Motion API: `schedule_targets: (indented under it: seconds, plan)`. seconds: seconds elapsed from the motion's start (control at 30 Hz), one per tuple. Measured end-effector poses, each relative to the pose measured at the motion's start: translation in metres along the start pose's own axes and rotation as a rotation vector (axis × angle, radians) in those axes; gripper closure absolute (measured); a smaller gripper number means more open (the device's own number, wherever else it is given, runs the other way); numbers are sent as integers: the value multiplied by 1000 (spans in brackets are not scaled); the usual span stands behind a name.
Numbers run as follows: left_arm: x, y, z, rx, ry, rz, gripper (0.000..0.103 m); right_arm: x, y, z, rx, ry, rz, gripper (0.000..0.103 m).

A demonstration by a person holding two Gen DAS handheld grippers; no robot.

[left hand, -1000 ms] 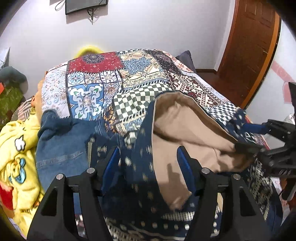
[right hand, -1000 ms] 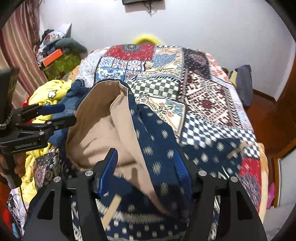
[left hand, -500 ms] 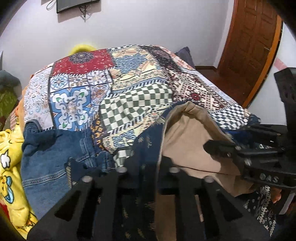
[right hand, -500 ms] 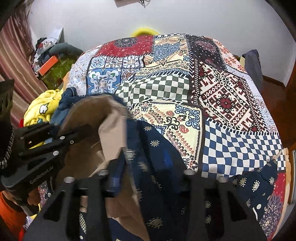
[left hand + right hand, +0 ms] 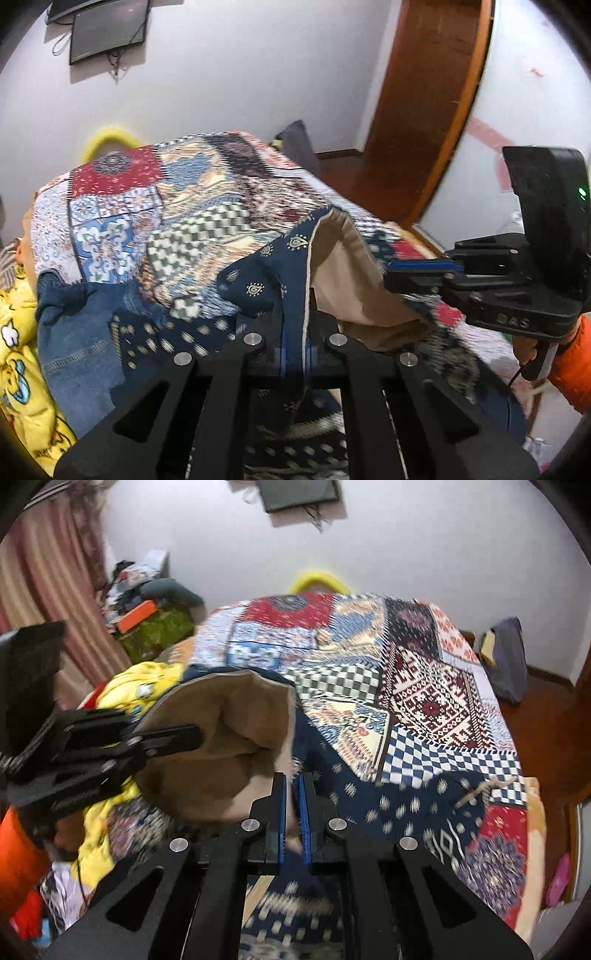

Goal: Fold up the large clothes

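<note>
The garment [image 5: 258, 284] is navy with small pale paisley and diamond prints and a plain tan lining [image 5: 343, 280]. It lies at the near edge of a bed covered by a patchwork quilt [image 5: 155, 206], its upper edge lifted into an open pouch so the lining shows.

The left gripper [image 5: 295, 354] has its jaws closed to a narrow slit, pinching the navy edge with its pale hem between the blue pads. The right gripper [image 5: 293, 812] is likewise nearly closed, its blue pads clamped on the fabric where navy meets tan. Both jaws have just been closing on the cloth.

The left view shows blue jeans [image 5: 74, 332] and a yellow cartoon-print cloth [image 5: 22, 369] beside the garment, a wooden door [image 5: 424, 110], and the right gripper held by a hand in an orange sleeve [image 5: 569, 365]. The right view shows a striped curtain [image 5: 55, 572], a cluttered corner and the quilt's far side with a dark cushion [image 5: 509, 657] on the floor.
</note>
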State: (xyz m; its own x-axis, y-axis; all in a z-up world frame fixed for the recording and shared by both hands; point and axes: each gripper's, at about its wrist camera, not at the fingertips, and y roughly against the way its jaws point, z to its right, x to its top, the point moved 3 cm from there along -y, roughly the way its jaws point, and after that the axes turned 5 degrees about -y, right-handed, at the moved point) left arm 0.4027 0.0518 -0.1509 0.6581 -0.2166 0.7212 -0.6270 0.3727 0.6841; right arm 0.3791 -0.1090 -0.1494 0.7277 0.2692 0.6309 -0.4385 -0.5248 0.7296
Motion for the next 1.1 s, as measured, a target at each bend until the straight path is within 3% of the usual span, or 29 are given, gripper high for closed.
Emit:
schedule_targets:
  seconds: [0.17, 0.3, 0.5, 0.67, 0.73, 0.8, 0.93, 1.0, 1.1]
  plan:
    - [-28, 13, 28, -31, -47, -43, 97, -39, 24, -22, 14, 32, -28, 97]
    - [-63, 14, 46, -56, -68, -92, 97, -63, 27, -18, 30, -30, -57, 97]
    - [-129, 4, 72, -88, -89, -207, 97, -90, 32, 7, -20, -146, -81, 97]
    - [-173, -9, 73, -53, -60, -306, 93, -105, 39, 18, -83, -178, -92, 97]
    - [-175, -6, 71, -51, -44, -303, 91, -108, 40, 23, -93, -193, -101, 97]
    - [-173, 3, 72, -54, -43, -301, 75, -109, 43, 26, -103, -201, -107, 97]
    - [-151, 32, 79, -28, -82, -239, 68, -109, 49, 28, -113, -196, -103, 94]
    - [-131, 49, 80, -14, -91, -189, 62, -105, 51, 28, -106, -199, -91, 90]
    - [-100, 65, 75, 45, -87, -106, 47, -98, 53, 26, -117, -197, -62, 74]
